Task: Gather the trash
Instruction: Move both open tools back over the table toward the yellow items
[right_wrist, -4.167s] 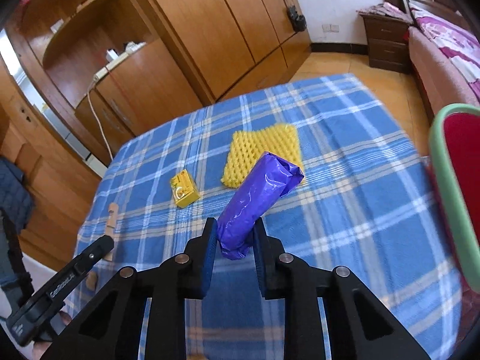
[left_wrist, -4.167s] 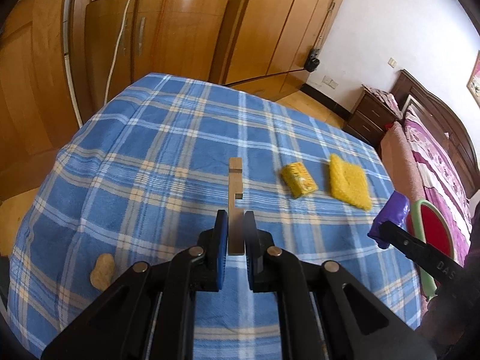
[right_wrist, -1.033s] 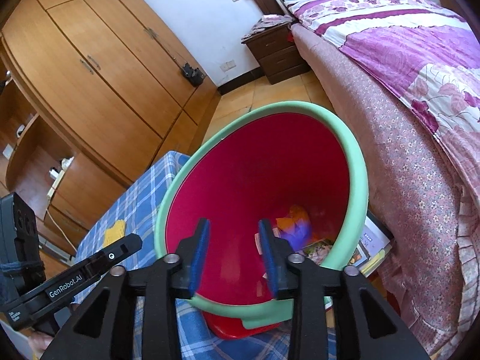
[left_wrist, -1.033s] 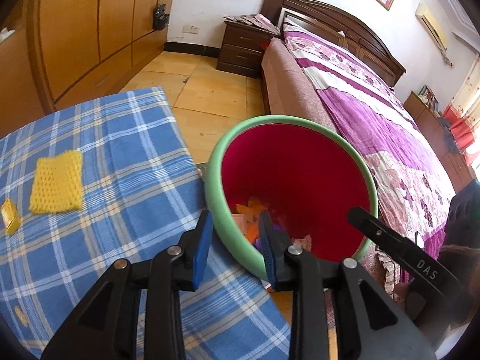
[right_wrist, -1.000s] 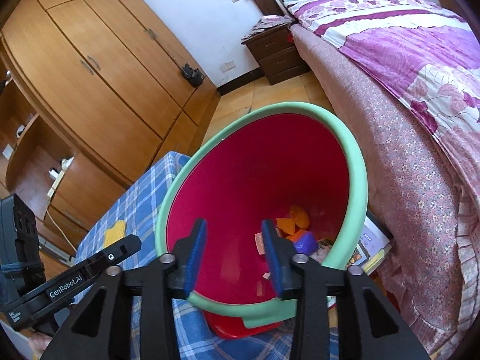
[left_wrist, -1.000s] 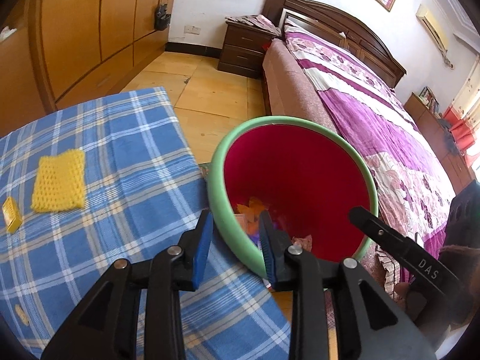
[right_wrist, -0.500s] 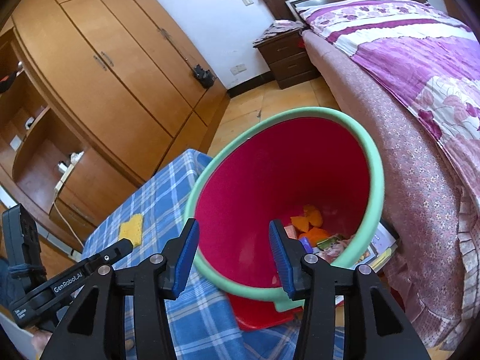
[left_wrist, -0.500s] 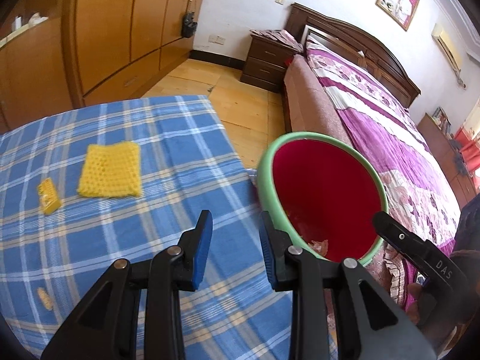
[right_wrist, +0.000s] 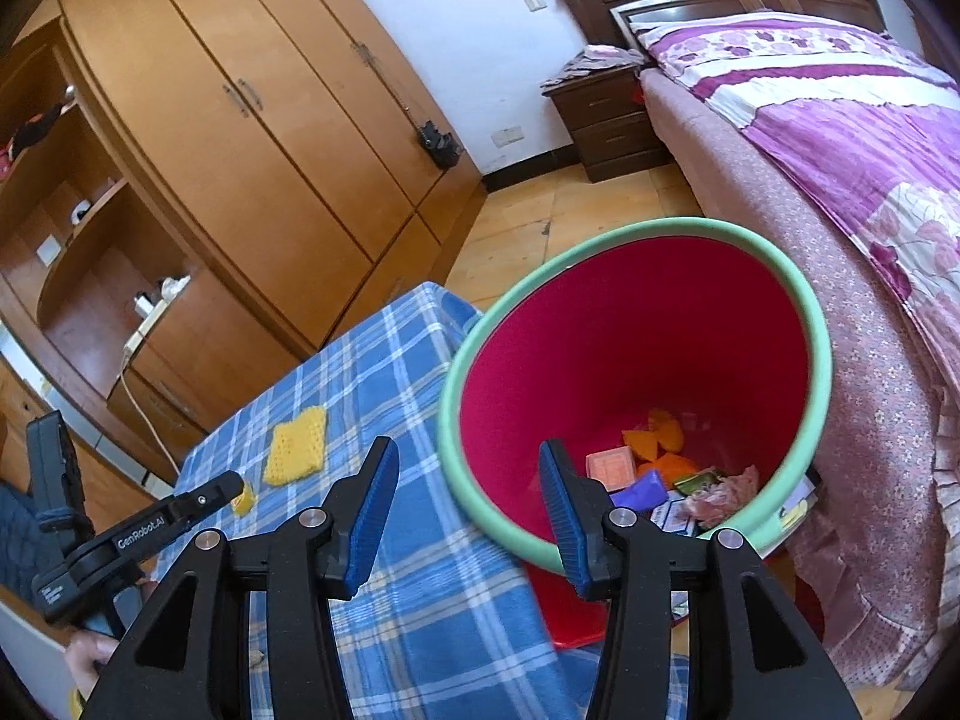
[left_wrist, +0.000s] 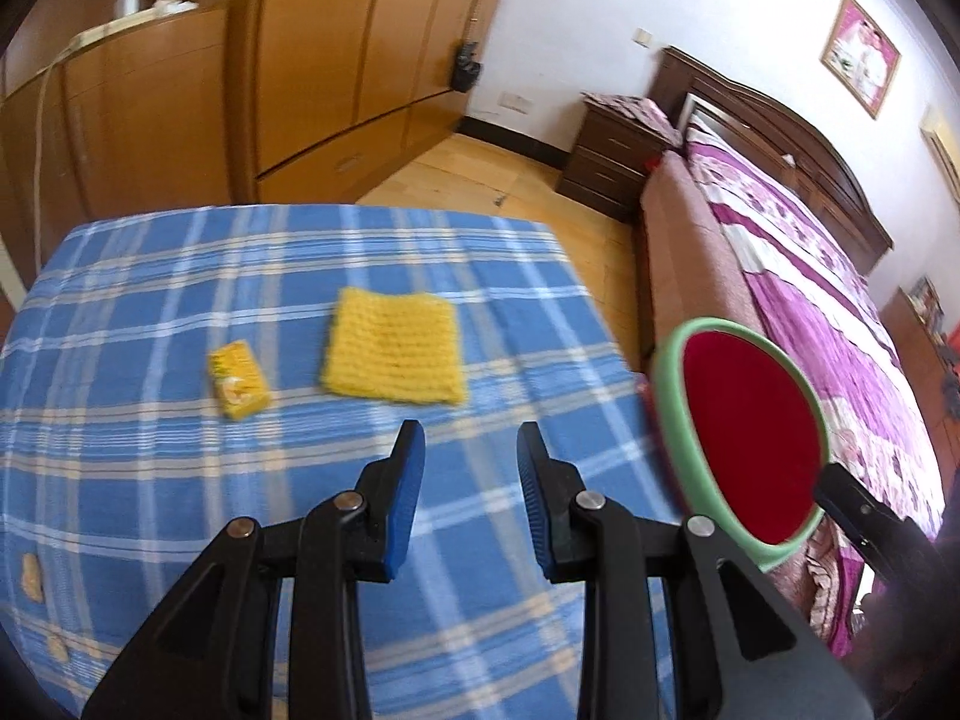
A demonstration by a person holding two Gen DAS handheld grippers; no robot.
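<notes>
Lying beyond the empty, parted left tongs (left_wrist: 470, 441), the yellow packet (left_wrist: 237, 380) looks slightly blurred; right tongs (right_wrist: 468, 465) likewise released.

Both grippers (left_wrist: 471, 450) (right_wrist: 468, 471) open, empty

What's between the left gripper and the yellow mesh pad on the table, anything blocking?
Nothing visible. The left gripper is open and empty, with only bare plaid tablecloth between its fingers and the yellow mesh pad. The small yellow packet lies to the pad's left, apart from it, and the bin stands off the table's right edge.
</notes>
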